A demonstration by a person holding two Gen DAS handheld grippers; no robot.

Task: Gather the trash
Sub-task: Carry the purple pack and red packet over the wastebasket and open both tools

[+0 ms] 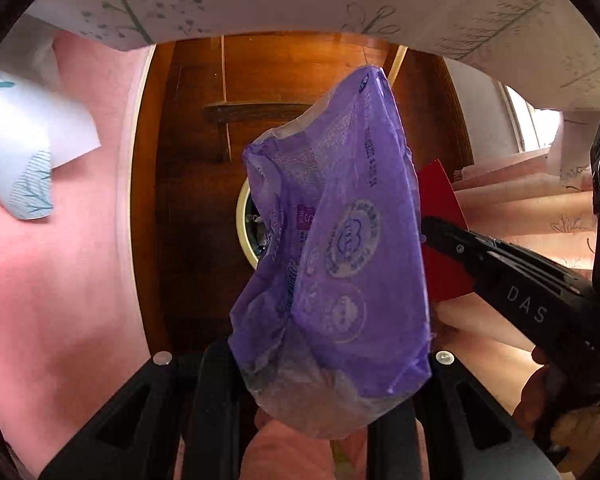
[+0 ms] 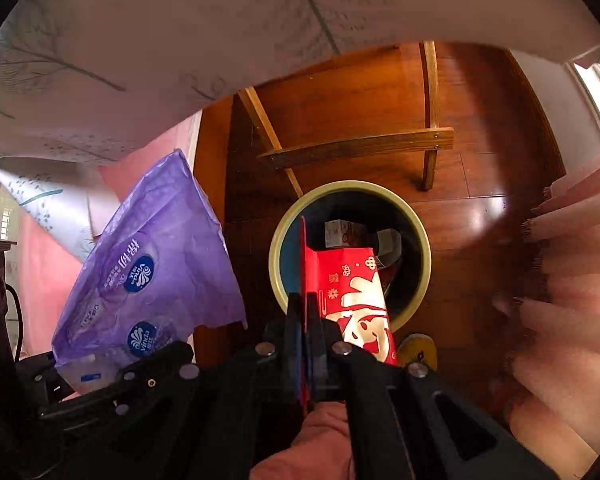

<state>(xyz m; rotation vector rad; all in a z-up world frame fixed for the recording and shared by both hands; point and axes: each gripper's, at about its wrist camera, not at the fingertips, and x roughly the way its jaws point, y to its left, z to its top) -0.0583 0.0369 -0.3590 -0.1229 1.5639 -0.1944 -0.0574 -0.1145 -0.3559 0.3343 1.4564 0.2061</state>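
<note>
Hanging over the round bin [image 2: 422,240] at the frame's centre, the right gripper [image 2: 306,316] is clamped tight on a red printed packet [image 2: 352,292], whose top edge overlaps the bin's mouth. At lower left, the left gripper [image 1: 312,364] pinches a crumpled purple plastic wrapper [image 1: 340,240] between nearly closed jaws, above the wooden floor [image 2: 480,120].
</note>
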